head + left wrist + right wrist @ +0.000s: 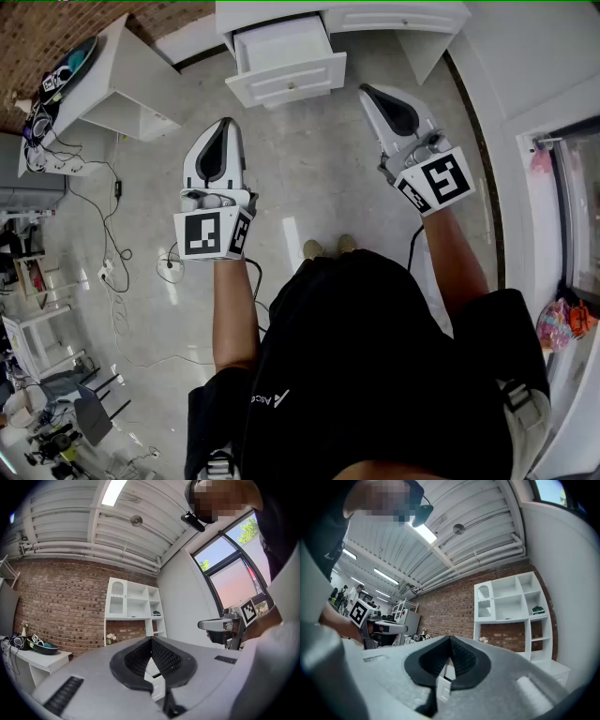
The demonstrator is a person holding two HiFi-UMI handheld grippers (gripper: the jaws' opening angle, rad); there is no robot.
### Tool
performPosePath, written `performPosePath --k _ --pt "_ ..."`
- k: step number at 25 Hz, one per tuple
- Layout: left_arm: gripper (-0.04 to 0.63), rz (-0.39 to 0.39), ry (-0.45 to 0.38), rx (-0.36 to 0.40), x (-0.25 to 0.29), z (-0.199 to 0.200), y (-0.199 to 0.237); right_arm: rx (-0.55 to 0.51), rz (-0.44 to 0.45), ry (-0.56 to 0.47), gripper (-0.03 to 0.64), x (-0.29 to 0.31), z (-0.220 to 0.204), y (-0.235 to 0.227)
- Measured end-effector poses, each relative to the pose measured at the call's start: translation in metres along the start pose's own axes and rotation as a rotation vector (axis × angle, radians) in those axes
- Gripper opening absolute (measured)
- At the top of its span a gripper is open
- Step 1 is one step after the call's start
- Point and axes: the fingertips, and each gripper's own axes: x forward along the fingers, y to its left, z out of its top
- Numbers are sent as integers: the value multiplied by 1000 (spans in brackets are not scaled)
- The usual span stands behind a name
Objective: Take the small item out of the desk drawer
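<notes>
The open drawer (pixel 291 82) is found ahead, between the closed, empty left gripper (pixel 223 127) and right gripper (pixel 370 91), the right judged slightly nearer; no small item is discerned inside.

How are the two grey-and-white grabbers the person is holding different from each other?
The left grey-and-white gripper points straight ahead, while the right grey-and-white gripper slants in toward the pulled-out white desk drawer. The right gripper's tip is closer to that drawer; the left gripper sits further back from it. Both look alike and have their jaws closed together with nothing between them.
</notes>
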Motion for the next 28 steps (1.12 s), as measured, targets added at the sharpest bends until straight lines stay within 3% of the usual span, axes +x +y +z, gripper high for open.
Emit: performPosePath --k 13,15,20,25,28 --pt "0 8 -2 1 -2 3 -1 -3 15 -38 3 -4 7 4" --pt "0 11 -1 1 -1 2 -1 -2 17 -40 60 -3 7 2" --pt "0 23 3 7 6 1 -5 -9 18 -26 93 -4 0 -7" --pt "0 48 12 12 16 0 -7 -3 35 -7 192 3 -9 -20" --pt "0 60 18 20 24 1 -10 -5 51 3 216 7 -13 -29"
